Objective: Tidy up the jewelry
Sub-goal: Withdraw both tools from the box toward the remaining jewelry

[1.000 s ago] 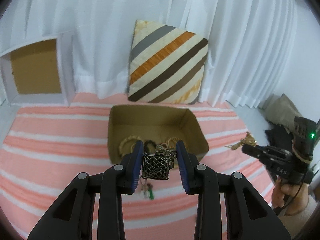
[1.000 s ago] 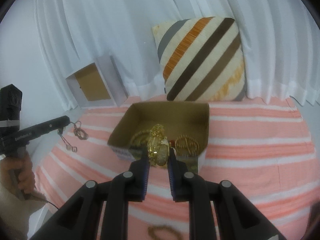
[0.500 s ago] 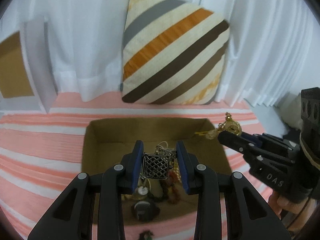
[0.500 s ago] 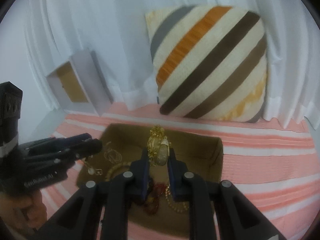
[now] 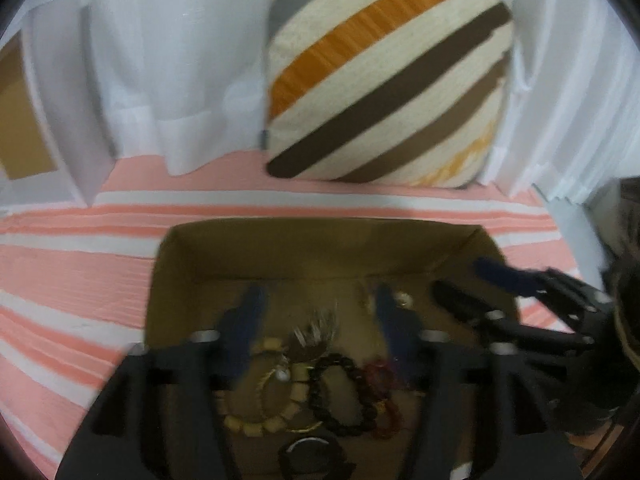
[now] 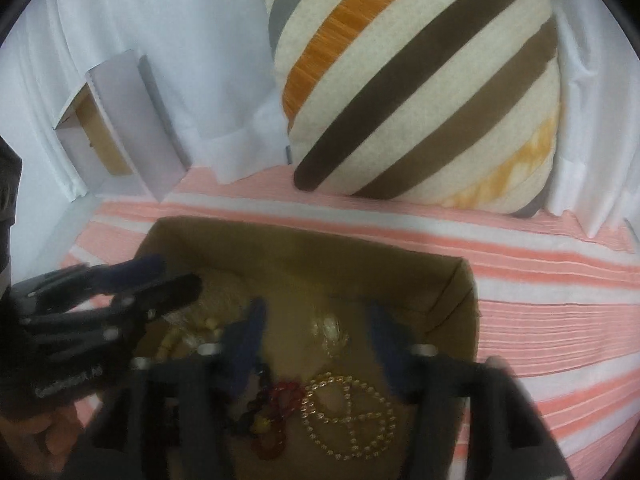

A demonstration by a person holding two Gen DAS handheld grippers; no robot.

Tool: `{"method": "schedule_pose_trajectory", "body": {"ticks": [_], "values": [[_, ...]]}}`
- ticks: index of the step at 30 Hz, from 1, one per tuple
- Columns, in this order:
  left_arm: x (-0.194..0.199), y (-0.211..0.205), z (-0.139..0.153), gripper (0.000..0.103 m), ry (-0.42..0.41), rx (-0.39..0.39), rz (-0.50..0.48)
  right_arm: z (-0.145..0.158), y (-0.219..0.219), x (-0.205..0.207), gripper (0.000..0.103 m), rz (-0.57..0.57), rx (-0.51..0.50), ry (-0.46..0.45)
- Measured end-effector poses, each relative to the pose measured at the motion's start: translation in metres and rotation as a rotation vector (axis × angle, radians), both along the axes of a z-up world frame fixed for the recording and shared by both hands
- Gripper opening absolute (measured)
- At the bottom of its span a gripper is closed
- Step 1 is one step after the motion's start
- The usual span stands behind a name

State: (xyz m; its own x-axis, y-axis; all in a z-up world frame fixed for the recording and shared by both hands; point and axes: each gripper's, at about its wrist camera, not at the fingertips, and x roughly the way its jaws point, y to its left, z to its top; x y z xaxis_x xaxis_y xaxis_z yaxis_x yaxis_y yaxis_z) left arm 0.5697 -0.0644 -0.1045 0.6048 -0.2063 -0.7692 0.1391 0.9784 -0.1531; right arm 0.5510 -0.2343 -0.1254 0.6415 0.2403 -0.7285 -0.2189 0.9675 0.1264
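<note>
left gripper [image 5: 316, 304]: jaws have just been opening and now stand wide apart over the cardboard box [image 5: 320, 240]; nothing is pinched between the blue pads [image 5: 248, 312]
lattice pendant: half a second ago it sat clamped between these pads; now it is gone from them, and a blurred brown-and-silver shape [image 5: 316, 334] lies in the box just under the gap, most likely that piece
right gripper [image 6: 316, 320]: jaws have just been opening too, apart with nothing between them
gold ornament [image 6: 330, 326]: earlier gripped upright in the right jaws; now a pale gold blur rests on the box floor between the spread fingers, not touched by either
box contents, left view: wooden-bead bracelet [image 5: 264, 392] at 7 o'clock of the gap, black bead bracelet [image 5: 340, 392] at 6, red bead strand [image 5: 384, 396] at 5
box contents, right view: gold bead loops [image 6: 348, 416] at 6 o'clock of the gold ornament, red strand at 7
both grippers: each shows in the other's view, the right at 3 o'clock in the left view, the left at 9 o'clock in the right, close together over the same box
surroundings: pink striped cover [image 5: 80, 280] under the box, striped pillow [image 5: 384, 76] at 12 o'clock against white curtains [image 5: 168, 60]
meaning for the task: I judge both pieces delivered; the hands are free to lift out and fetch any jewelry outside the box
</note>
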Motion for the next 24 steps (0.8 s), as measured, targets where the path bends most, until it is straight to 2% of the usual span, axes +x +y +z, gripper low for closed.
{"method": "schedule_pose_trajectory", "body": {"ticks": [1,2,16,24], "values": [[-0.001,0.002,0.001,0.091,-0.008,-0.003,0.009,0.000,-0.003,-0.001,0.056,-0.003,0.011,-0.002],[-0.004,0.006,0.004,0.092,-0.029,-0.008,0.023,0.000,-0.007,-0.003,0.056,-0.012,0.022,-0.004],[-0.041,0.016,0.015,0.092,-0.086,0.006,0.025,-0.001,-0.013,-0.042,0.056,-0.029,0.018,-0.065],[-0.103,0.021,0.002,0.092,-0.094,0.024,0.004,0.002,-0.014,-0.099,0.056,-0.012,0.004,-0.142]]}}
